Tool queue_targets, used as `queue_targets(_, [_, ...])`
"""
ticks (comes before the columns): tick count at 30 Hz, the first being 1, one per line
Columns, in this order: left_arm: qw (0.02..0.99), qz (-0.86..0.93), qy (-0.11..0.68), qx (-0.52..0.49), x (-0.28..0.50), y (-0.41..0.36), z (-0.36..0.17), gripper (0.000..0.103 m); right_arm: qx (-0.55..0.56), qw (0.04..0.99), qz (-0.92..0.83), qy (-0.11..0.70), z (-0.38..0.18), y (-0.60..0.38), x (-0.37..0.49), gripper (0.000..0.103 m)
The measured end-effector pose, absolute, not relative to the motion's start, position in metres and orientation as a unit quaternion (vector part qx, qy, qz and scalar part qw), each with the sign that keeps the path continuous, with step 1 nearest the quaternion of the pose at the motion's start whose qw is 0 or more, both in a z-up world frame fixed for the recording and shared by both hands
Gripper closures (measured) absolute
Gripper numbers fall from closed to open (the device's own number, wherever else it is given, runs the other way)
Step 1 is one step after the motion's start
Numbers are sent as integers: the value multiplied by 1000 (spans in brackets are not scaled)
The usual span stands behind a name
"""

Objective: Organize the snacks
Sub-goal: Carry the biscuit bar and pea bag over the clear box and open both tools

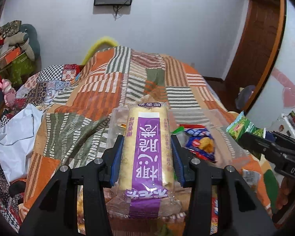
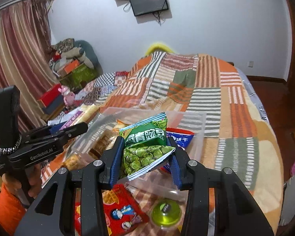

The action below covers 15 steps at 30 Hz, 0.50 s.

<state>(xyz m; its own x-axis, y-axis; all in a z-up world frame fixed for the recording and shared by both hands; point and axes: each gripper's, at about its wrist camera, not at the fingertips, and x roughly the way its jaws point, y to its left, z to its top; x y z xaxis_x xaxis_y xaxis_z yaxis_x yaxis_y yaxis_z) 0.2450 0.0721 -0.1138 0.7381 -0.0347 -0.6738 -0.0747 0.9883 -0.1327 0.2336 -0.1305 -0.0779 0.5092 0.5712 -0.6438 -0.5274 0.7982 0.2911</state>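
Observation:
My left gripper [image 1: 146,143] is shut on a long cream wafer-roll pack with a purple label [image 1: 147,149], held above the bed. My right gripper [image 2: 144,153] is shut on a green pea snack bag [image 2: 145,147], held over a clear plastic bin [image 2: 194,118]. The bin holds a blue biscuit pack [image 2: 180,137] and other snacks. In the left wrist view the bin [image 1: 218,118] lies right of the wafer pack, with the blue pack [image 1: 200,143] inside and the right gripper with the green bag [image 1: 243,126] at the far right. The left gripper shows in the right wrist view [image 2: 72,129].
A patchwork orange-striped blanket [image 1: 112,90] covers the bed. A white bag [image 1: 15,135] lies at the left. A red snack pack [image 2: 123,210] and a green jelly cup [image 2: 166,213] lie near me. Boxes and cushions [image 2: 72,66] pile by the curtain. A wooden door frame [image 1: 259,45] stands right.

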Motion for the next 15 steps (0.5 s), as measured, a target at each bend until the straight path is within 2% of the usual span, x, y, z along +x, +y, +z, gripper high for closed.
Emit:
queue_targets(7, [918,23,388,-79,269,82,-132,58,17,846,321,425,-105,-115,253,63])
queue_targets(15, [905,28,413,-103,282,94,-149,58,-7,838,325,438,-115,-102,255,63])
